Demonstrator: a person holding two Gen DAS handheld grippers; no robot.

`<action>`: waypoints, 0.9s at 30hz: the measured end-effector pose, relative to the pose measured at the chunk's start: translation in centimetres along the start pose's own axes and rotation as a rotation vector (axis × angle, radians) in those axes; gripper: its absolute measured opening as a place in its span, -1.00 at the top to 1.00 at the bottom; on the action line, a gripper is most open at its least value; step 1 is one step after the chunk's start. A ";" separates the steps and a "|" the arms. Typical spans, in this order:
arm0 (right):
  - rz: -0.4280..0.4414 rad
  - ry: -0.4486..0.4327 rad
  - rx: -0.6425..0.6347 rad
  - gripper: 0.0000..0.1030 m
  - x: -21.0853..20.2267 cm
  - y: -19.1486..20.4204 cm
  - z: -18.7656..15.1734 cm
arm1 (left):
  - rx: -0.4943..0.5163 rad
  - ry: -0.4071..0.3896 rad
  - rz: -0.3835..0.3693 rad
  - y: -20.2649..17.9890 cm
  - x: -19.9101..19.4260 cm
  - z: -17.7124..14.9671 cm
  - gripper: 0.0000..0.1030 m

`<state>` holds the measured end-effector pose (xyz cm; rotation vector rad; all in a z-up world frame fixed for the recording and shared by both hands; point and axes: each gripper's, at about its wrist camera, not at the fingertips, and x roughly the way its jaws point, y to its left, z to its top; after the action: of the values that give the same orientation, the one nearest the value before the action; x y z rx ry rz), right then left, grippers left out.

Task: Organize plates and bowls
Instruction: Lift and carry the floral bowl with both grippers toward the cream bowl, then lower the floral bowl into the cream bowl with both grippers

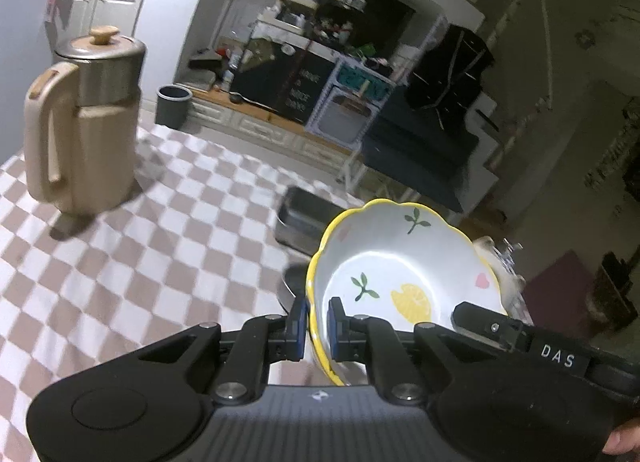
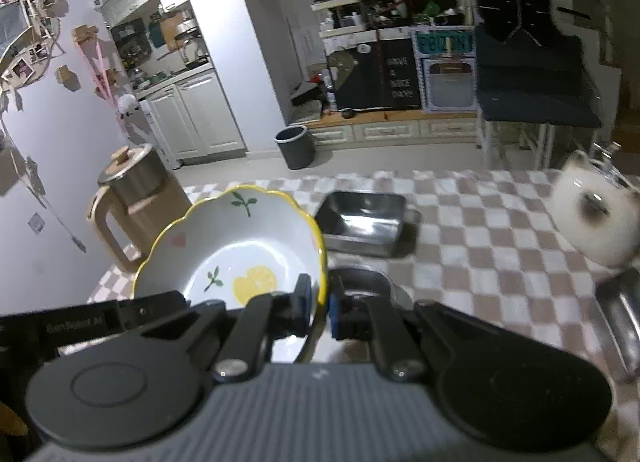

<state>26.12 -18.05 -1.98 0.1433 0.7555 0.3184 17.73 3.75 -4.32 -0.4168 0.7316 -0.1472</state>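
Pinching the same bowl from opposite sides, the two grippers hold it off the checked tablecloth, and everything below is placed relative to that bowl. Nearest, the left gripper has its blue pads pressed together on the bowl's left rim, one pad outside the yellow scalloped edge and one inside; the right gripper clamps the opposite rim the same way, seen from its own wrist view with the bowl lying to its left. So the bowl sits between the two hands, equally near to both, its open mouth tilted up and toward the cameras, with the lemon print on its floor in plain sight. It has no real long axis, being round; what matters is the line from one pinch to the other, which runs across the rim.

Just under and beyond the bowl lies a round dark metal dish, partly hidden by the rim and the right gripper. A little farther beyond that sits a rectangular steel tray, empty as far as can be seen. Off to the bowl's left and farther back stands a beige jug with a steel lid; off to its right stands a white pot, blurred.

As a judgement, the coming move depends on the bowl being carried level over whichever dish it is meant to nest in, both hands keeping the pinch line steady
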 end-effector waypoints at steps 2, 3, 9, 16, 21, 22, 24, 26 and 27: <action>-0.015 0.000 0.011 0.79 -1.1 -0.6 -1.0 | 0.019 0.008 -0.013 -0.8 -0.2 -0.8 0.78; -0.021 0.000 0.021 0.79 -1.6 -0.9 -1.5 | 0.027 0.013 -0.019 -1.1 -0.3 -1.2 0.78; -0.036 0.020 0.089 0.80 -4.2 -3.7 -4.4 | 0.054 0.071 -0.046 -2.5 -0.1 -4.0 0.78; -0.043 0.043 0.142 0.80 -5.1 -5.6 -7.0 | 0.113 0.104 -0.040 -4.0 0.5 -5.6 0.78; -0.055 0.069 0.163 0.80 -5.2 -6.7 -8.0 | 0.114 0.155 -0.035 -4.6 1.8 -6.5 0.78; -0.058 0.075 0.164 0.80 -5.2 -6.9 -8.2 | 0.102 0.169 -0.038 -4.5 2.1 -6.5 0.78; -0.066 0.090 0.165 0.80 -5.0 -7.2 -8.3 | 0.090 0.193 -0.038 -4.5 2.8 -6.7 0.78; -0.074 0.106 0.167 0.80 -4.9 -7.5 -8.5 | 0.104 0.209 -0.030 -4.8 3.4 -7.0 0.78; -0.080 0.115 0.167 0.80 -4.8 -7.6 -8.6 | 0.108 0.216 -0.028 -4.9 3.7 -7.1 0.78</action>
<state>18.68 -26.72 -6.87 0.2530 0.8999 0.1881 15.73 -4.00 -9.25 -0.3109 0.9261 -0.2604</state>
